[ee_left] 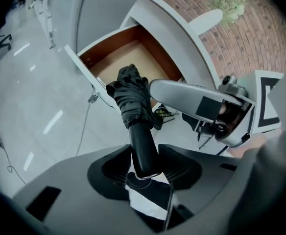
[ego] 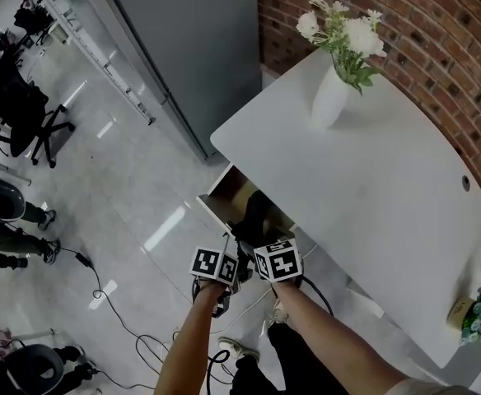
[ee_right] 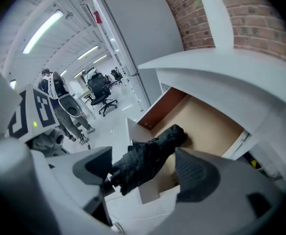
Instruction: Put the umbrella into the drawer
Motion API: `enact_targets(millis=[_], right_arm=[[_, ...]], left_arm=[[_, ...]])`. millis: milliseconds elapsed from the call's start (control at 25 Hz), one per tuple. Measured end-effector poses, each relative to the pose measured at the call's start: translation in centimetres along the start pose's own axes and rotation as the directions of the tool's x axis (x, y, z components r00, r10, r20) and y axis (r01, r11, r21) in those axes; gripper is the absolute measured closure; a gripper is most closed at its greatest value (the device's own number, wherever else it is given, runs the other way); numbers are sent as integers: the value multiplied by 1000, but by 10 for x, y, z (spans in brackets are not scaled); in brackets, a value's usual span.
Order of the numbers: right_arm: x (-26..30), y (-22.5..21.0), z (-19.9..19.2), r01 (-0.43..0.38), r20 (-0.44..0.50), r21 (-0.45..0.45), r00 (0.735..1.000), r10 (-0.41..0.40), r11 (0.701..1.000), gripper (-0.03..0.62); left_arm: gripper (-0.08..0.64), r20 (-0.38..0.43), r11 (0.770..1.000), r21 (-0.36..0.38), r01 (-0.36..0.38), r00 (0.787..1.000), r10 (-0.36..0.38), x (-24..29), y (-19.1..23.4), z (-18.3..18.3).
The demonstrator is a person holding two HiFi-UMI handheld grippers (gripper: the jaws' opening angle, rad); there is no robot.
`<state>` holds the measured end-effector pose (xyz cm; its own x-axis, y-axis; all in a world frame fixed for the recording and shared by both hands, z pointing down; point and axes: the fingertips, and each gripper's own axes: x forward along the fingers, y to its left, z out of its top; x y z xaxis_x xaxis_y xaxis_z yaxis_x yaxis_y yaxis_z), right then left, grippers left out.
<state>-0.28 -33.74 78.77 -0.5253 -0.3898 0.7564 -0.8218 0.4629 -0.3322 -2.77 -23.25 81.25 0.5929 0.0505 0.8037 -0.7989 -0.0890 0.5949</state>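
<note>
Left tongs (ee_left: 143,153) are clamping the umbrella (ee_left: 133,106) by its handle. Right tongs (ee_right: 145,168) are standing open around the folded canopy, not pinching. Umbrella is hanging at the open drawer's (ee_right: 202,121) front edge, long axis running ahead and down into it, tip leading.

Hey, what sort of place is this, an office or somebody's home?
Most likely an open-plan office or lab: a black swivel chair on a polished floor, long ceiling strip lights, and a white desk against a brick wall.
</note>
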Motion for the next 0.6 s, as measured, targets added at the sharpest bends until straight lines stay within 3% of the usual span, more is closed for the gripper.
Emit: enact_targets(millis=[120, 400, 600], right_arm=[[-11, 2, -3, 13, 8, -2, 1000, -13, 1000, 170], [-35, 12, -9, 23, 11, -4, 1000, -23, 1000, 170], [-45, 24, -10, 13, 15, -11, 1000, -13, 1000, 170]], left_arm=[[387, 57, 1000, -14, -10, 998, 11, -5, -1, -2], [387, 104, 999, 4, -39, 994, 38, -12, -7, -8], [382, 214, 992, 48, -115, 972, 102, -23, -7, 3]])
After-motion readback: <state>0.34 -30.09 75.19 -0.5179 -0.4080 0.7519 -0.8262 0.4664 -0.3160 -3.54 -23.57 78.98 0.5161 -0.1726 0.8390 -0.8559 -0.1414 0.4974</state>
